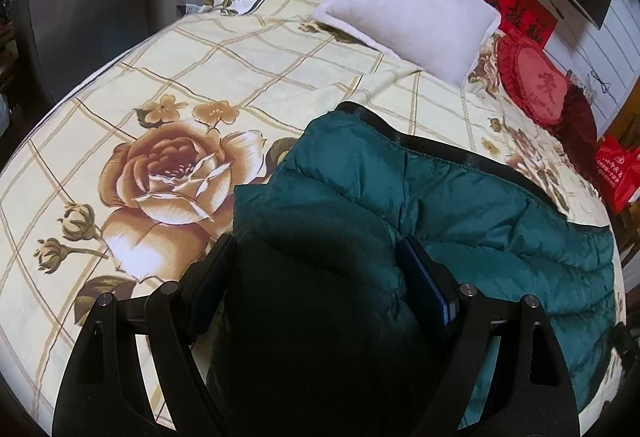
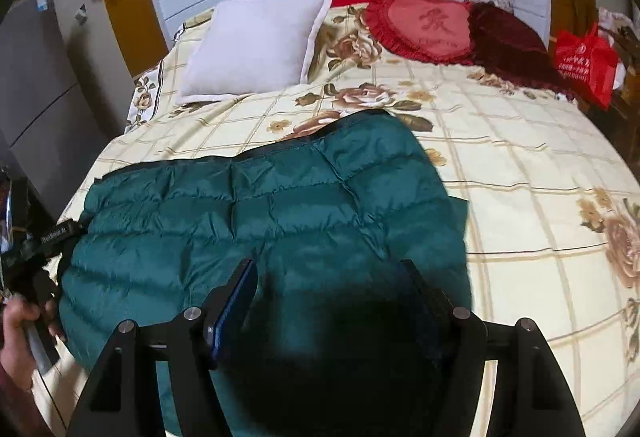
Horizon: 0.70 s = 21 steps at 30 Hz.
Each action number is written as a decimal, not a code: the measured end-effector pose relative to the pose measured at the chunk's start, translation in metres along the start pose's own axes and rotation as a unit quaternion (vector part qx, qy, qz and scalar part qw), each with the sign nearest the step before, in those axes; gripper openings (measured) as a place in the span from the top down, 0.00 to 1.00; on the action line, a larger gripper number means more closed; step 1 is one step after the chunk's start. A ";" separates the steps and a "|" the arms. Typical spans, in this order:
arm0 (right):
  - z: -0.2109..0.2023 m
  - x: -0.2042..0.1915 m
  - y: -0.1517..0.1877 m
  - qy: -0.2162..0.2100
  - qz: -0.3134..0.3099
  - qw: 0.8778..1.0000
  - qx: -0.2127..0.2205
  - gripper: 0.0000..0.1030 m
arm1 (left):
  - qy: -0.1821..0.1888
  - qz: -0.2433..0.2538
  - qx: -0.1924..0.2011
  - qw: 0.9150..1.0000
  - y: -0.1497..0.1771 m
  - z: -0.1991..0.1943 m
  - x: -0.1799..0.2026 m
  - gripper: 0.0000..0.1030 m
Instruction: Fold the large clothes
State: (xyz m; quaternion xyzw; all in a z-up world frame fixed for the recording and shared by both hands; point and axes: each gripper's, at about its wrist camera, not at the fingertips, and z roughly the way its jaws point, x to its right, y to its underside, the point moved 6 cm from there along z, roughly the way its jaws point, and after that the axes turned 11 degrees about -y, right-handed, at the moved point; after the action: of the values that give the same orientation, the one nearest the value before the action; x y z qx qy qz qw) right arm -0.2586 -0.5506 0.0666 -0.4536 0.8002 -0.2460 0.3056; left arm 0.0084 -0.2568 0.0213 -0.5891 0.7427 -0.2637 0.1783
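Observation:
A dark green quilted down jacket (image 1: 460,205) lies folded on the bed's near side; it fills the middle of the right wrist view (image 2: 260,213). My left gripper (image 1: 316,249) stands with its jaws wide apart over the jacket's left end, the fabric bulging between them. My right gripper (image 2: 328,269) also stands wide apart over the jacket's right end. Whether the fingers touch the fabric is hidden in shadow. The left hand and its gripper handle show at the left edge of the right wrist view (image 2: 36,257).
The bed has a cream checked cover with brown roses (image 1: 168,173). A white pillow (image 2: 256,45), a red heart cushion (image 2: 416,25) and a dark red cushion (image 2: 508,33) lie at its head. A red bag (image 2: 584,65) stands at the far right.

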 end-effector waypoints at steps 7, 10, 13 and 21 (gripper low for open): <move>0.019 0.006 0.016 0.028 0.002 0.999 -0.033 0.31 | 0.011 0.028 0.028 0.999 0.008 -0.038 0.001 0.19; 0.004 0.000 0.014 0.028 0.010 0.999 -0.026 0.31 | 0.016 0.041 0.042 0.998 0.014 -0.056 0.001 0.19; -0.010 -0.010 0.016 0.027 0.006 0.999 -0.018 0.25 | 0.021 0.053 0.055 0.997 0.022 -0.072 0.003 0.19; -0.028 -0.024 0.021 0.014 0.004 1.000 -0.013 0.21 | 0.028 0.077 0.068 0.994 0.047 -0.096 0.009 0.19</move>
State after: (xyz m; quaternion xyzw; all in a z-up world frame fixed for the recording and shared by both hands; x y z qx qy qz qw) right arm -0.2810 -0.5163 0.0782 -0.4513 0.8092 -0.2402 0.2895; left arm -0.0857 -0.2406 0.0695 -0.5088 0.7711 -0.3156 0.2165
